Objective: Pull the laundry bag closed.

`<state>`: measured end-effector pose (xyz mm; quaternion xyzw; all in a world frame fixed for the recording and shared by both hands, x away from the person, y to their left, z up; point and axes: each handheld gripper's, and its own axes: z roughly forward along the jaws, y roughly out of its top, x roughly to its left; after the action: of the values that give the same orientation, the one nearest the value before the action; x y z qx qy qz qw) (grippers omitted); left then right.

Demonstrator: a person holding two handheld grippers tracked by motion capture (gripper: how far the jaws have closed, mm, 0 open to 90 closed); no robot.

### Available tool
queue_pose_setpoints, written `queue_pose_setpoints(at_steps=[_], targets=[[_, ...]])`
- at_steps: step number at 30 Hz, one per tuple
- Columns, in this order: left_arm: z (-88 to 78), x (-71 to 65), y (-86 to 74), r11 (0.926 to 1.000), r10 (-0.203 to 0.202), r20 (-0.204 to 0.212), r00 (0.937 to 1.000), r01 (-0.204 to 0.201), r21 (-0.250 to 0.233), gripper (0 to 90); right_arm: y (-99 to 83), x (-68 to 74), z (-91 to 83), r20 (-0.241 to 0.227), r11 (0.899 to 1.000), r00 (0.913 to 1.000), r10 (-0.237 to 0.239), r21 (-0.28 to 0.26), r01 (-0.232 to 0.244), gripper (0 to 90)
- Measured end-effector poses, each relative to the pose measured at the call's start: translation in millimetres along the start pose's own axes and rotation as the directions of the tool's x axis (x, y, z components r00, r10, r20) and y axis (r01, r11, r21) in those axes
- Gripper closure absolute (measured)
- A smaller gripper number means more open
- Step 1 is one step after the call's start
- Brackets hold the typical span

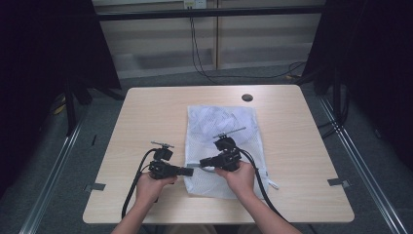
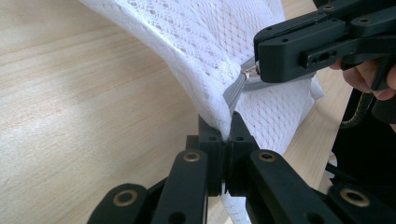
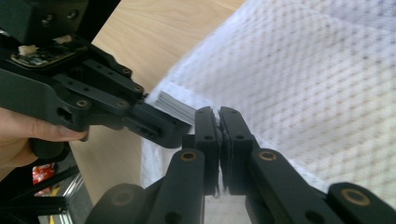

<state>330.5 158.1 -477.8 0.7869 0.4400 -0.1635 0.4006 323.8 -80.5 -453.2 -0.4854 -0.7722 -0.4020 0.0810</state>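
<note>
At the near left edge of the white mesh laundry bag (image 1: 224,146), we had our left claw (image 2: 228,133) and right claw (image 3: 218,119) both pinched tight on its zipper seam.

Bare table (image 1: 146,117) lies open around the mesh bag (image 1: 221,129); only a small dark disc (image 1: 247,97) sits near the far edge.

Mesh bag (image 1: 224,146): flat on worktop (image 1: 146,122), centre of frame. Left gripper (image 1: 187,170) at the bag's lower left edge; right gripper (image 1: 204,163) just right of it, over the bag. Grommet (image 1: 247,97): worktop's upper right.
</note>
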Motion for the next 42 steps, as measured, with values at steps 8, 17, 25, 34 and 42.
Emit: queue_pose_setpoints(at_steps=[8,17,25,34,42], targets=[[0.4,0.4,0.1,1.0000,0.007,0.005,1.0000,-0.007,0.004,88.4,-2.0,-3.2,-3.8,-0.006,1.000,1.0000,0.004,-0.001,-0.004,87.0],[1.1,-0.8,-0.2,1.0000,0.004,0.008,1.0000,-0.004,0.001,88.4,-3.2,-3.3,-5.4,-0.011,1.000,0.9999,-0.001,-0.003,0.001,87.0],[-1.0,2.0,-0.2,1.0000,-0.005,0.006,1.0000,0.005,-0.003,88.4,-4.5,-7.8,-8.7,0.002,1.000,1.0000,0.006,0.002,-0.006,87.0],[0.1,0.5,0.1,1.0000,-0.009,0.008,0.9999,0.009,-0.001,88.4,-6.1,-10.4,-11.4,-0.006,1.000,0.9999,0.010,0.000,-0.010,87.0],[0.0,0.4,0.2,1.0000,-0.007,0.007,1.0000,0.007,0.002,88.4,-6.5,-12.2,-13.6,-0.006,1.000,0.9998,0.017,-0.004,-0.017,87.0]])
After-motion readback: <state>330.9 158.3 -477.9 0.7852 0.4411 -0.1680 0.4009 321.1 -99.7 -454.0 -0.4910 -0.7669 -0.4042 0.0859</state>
